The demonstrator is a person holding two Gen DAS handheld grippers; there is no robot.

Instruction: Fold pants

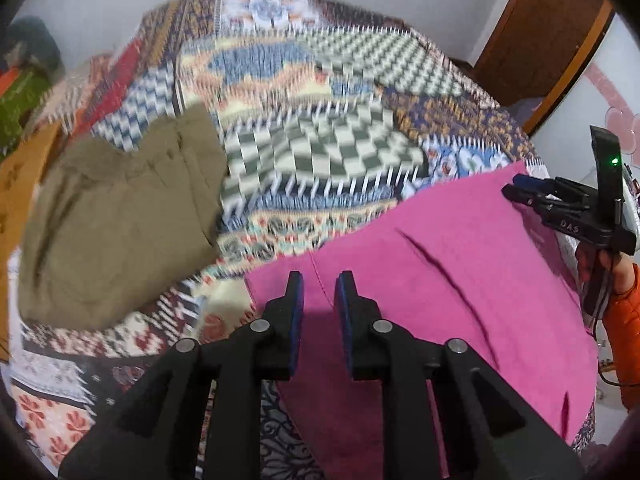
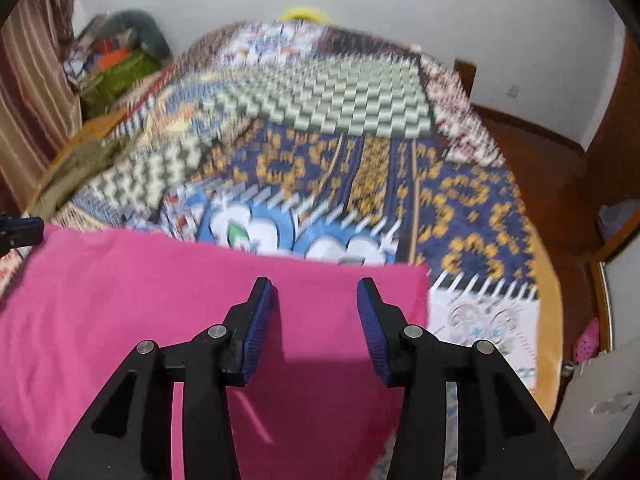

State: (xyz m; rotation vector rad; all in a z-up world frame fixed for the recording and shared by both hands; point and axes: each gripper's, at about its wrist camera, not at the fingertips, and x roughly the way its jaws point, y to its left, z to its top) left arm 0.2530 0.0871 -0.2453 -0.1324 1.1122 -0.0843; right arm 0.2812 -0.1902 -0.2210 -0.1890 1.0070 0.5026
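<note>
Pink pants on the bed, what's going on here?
A person holds a claw in each hand over pink pants spread on a patchwork bedspread. The left claw and right claw are both open above the fabric, gripping nothing. The pants look partly folded already, with one crease showing. Folded olive pants lie off to the left. The frames are motion-blurred.

Open bedspread (image 2: 360, 168) beyond pink pants (image 2: 160, 300)

Left tongs (image 1: 319, 280) sit at lower centre of the frame, jaws slightly parted. Right tongs (image 2: 316, 286) sit at lower centre, jaws wide apart, holding nothing.
</note>
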